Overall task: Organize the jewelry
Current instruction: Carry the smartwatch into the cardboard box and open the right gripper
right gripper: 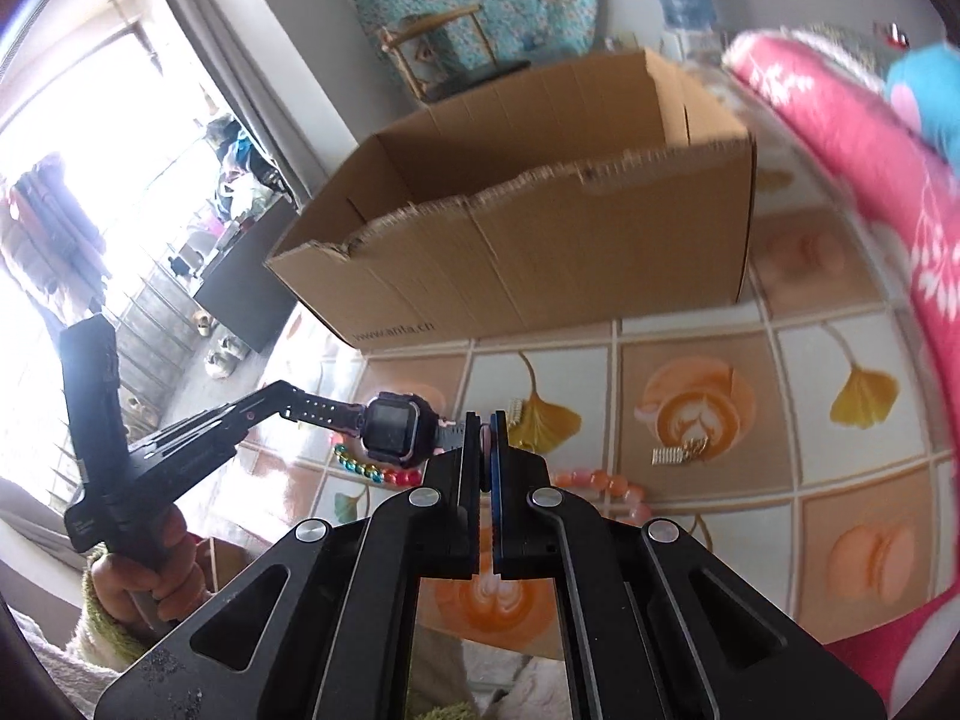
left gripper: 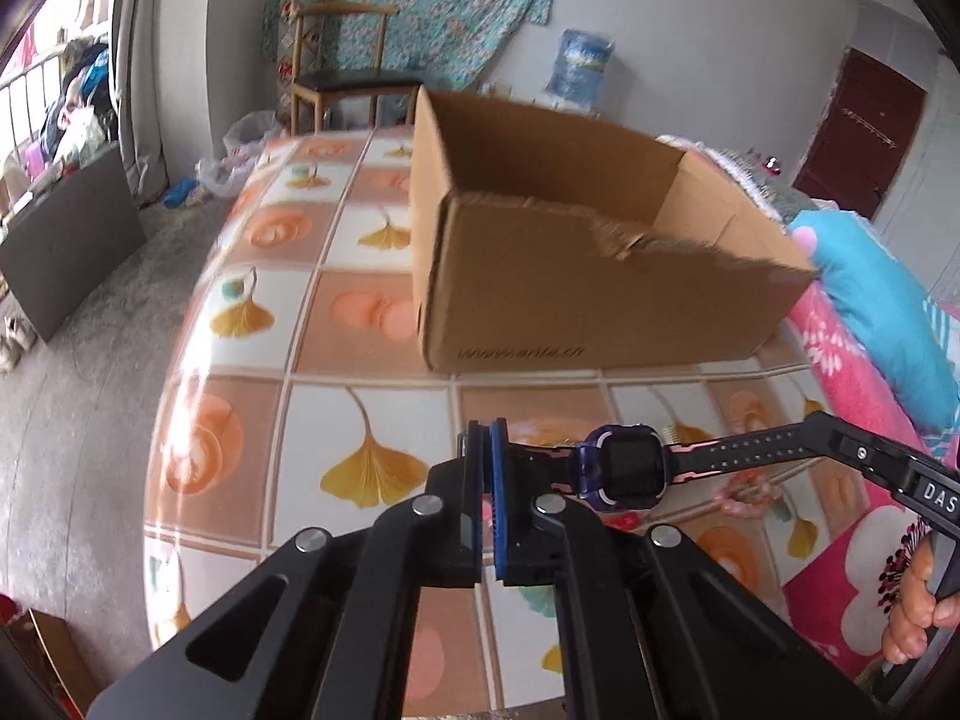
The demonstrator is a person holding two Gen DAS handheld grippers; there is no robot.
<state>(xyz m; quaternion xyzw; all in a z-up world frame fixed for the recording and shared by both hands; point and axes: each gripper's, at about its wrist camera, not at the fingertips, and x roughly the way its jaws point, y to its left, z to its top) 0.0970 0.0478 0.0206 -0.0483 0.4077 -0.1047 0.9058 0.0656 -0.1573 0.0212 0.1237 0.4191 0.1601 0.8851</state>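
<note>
A purple and black watch is stretched between both grippers above the table. My left gripper is shut on one strap end. My right gripper is shut on the other strap end; it also shows in the left wrist view. The watch shows in the right wrist view, with the left gripper at its far strap. An open cardboard box stands behind on the table; its inside bottom is hidden. Bead bracelets and gold clips lie on the table below.
The table has a patterned cloth with ginkgo leaves. A pink blanket and blue pillow lie to the right. A wooden chair stands behind the table. The table's left edge drops to grey floor.
</note>
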